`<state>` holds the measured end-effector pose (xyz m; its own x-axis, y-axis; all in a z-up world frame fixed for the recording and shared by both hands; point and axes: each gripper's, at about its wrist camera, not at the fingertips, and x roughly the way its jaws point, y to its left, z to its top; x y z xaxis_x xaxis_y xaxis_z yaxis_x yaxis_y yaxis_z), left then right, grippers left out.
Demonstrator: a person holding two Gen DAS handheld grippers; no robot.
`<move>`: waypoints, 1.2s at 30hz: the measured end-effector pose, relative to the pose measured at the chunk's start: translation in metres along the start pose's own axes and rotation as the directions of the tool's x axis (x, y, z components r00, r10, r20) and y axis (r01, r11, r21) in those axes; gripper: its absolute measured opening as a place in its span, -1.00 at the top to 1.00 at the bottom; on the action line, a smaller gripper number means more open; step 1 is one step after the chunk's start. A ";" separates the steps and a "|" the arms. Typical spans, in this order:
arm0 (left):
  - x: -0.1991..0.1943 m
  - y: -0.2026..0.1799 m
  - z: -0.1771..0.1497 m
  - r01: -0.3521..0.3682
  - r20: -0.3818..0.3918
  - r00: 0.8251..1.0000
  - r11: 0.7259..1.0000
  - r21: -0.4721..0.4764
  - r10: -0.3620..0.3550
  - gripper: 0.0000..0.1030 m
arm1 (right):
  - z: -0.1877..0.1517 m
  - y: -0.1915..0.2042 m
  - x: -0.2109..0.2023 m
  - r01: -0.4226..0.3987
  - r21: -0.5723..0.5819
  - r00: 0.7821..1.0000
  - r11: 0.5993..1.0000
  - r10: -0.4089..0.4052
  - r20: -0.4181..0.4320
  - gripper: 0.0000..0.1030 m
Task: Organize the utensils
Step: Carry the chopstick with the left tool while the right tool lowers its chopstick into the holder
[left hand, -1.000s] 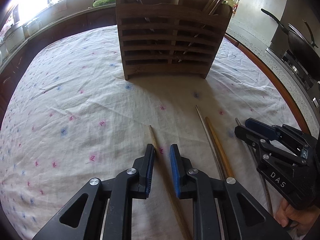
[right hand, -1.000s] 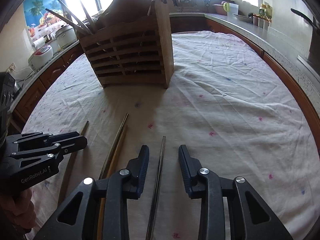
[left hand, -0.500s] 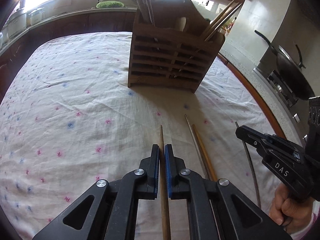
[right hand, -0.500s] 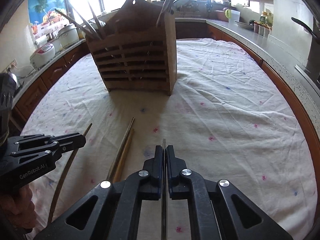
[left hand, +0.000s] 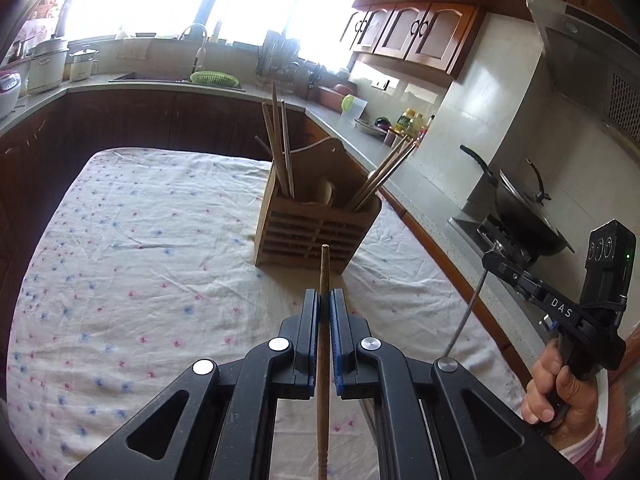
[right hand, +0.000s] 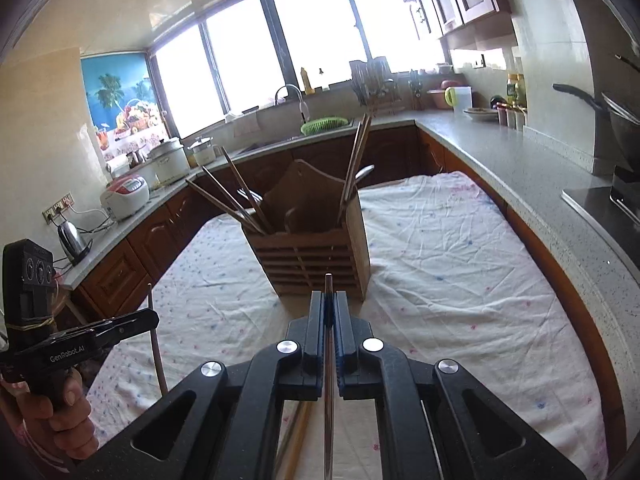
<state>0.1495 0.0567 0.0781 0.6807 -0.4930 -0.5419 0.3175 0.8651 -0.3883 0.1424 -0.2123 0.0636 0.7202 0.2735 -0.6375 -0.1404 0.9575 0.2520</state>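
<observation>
- wooden chopstick (left hand: 324,320) sits clamped between the pads of the left gripper (left hand: 325,300), running back along the jaws with its tip poking out toward the wooden holder (left hand: 316,236); held well off its middle, it could swing or pivot in the pads as it is tipped upright.
- metal chopstick (right hand: 329,344) is pinched the same way in the right gripper (right hand: 329,300); smooth steel against narrow pads looks likely to slide if the grip loosens or the tip knocks the holder's rim.
- the holder stands on the flowered cloth (left hand: 140,240), ahead of both tools, its slots already crowded with leaning chopsticks (left hand: 280,148); an incoming tip could catch on those and lever them out or jam.
- both grippers carry long sticks toward the same small box, so the two could cross or strike each other if they go in together.
- a hard push on the holder could shift or tip it on the loose, wrinkled cloth.
- two more chopsticks (right hand: 298,432) lie on the cloth beneath the right gripper, partly hidden, easy to nudge.
</observation>
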 end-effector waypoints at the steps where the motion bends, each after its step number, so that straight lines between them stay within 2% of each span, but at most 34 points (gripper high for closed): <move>1: -0.005 0.000 0.001 0.004 0.011 1.000 1.000 0.000 -0.004 0.92 | 0.004 0.001 -0.004 -0.002 -0.003 1.000 1.000 0.002 0.015 0.92; 8: -0.020 -0.001 0.008 0.022 0.053 0.998 1.000 0.002 -0.023 0.92 | 0.027 0.008 -0.017 -0.007 -0.014 0.996 1.000 0.008 0.087 0.92; 18: -0.014 -0.009 0.023 0.003 0.094 0.996 0.999 0.036 -0.006 0.92 | 0.043 0.010 -0.014 -0.015 -0.010 0.993 1.000 0.016 0.118 0.92; 25: -0.009 -0.013 0.046 -0.004 0.136 0.991 0.999 0.048 -0.003 0.92 | 0.059 0.007 -0.009 -0.016 -0.005 0.989 1.000 0.016 0.147 0.92; 29: -0.009 -0.016 0.066 -0.013 0.187 0.982 0.998 0.061 0.001 0.92 | 0.077 0.006 -0.007 -0.015 -0.002 0.983 1.000 0.015 0.182 0.92; 36: -0.004 -0.025 0.105 -0.052 0.288 0.957 0.995 0.089 0.024 0.92 | 0.121 -0.001 0.003 0.002 0.014 0.966 1.000 -0.006 0.260 0.92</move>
<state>0.2086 0.0469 0.1679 0.8493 -0.4244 -0.3139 0.3389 0.8943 -0.2921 0.2272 -0.2237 0.1492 0.8727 0.2349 -0.4280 -0.1295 0.9566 0.2610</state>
